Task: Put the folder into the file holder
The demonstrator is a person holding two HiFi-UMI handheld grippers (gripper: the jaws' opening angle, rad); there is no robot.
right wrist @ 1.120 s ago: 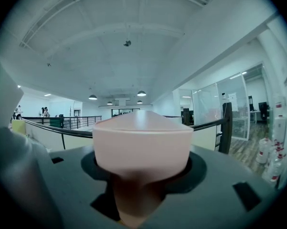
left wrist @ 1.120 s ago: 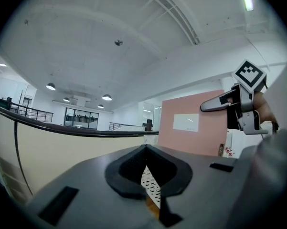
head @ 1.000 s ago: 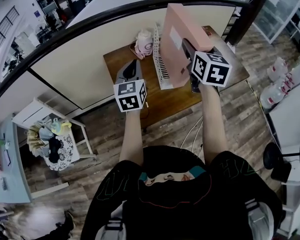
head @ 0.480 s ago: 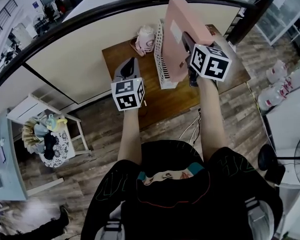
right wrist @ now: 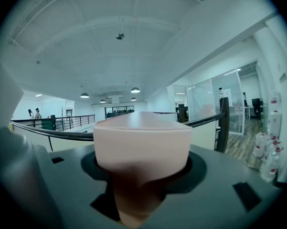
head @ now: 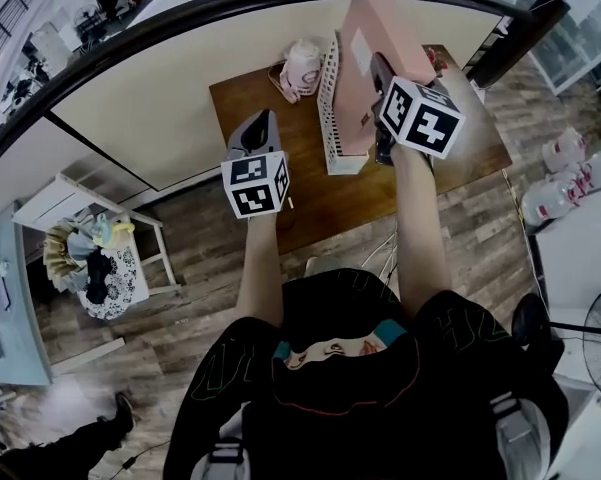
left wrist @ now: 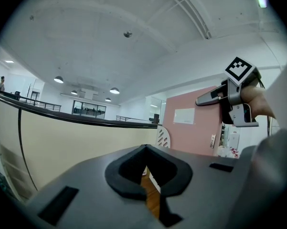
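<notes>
pink folder (head: 365,28), upright, pinched at its edge by right hand-held gripper (head: 382,78), lined up, i judge, to drop into white slotted file holder (head: 332,118) on wooden table (head: 320,198). left hand-held gripper (left wrist: 145,168): pressed together, empty, standing clear.

No words or numbers to read anywhere. White label (left wrist: 184,116) on pink folder (head: 365,78): too small to read.

Head view looks steeply down; both gripper views face forward, sharing the folder (head: 368,63)
</notes>
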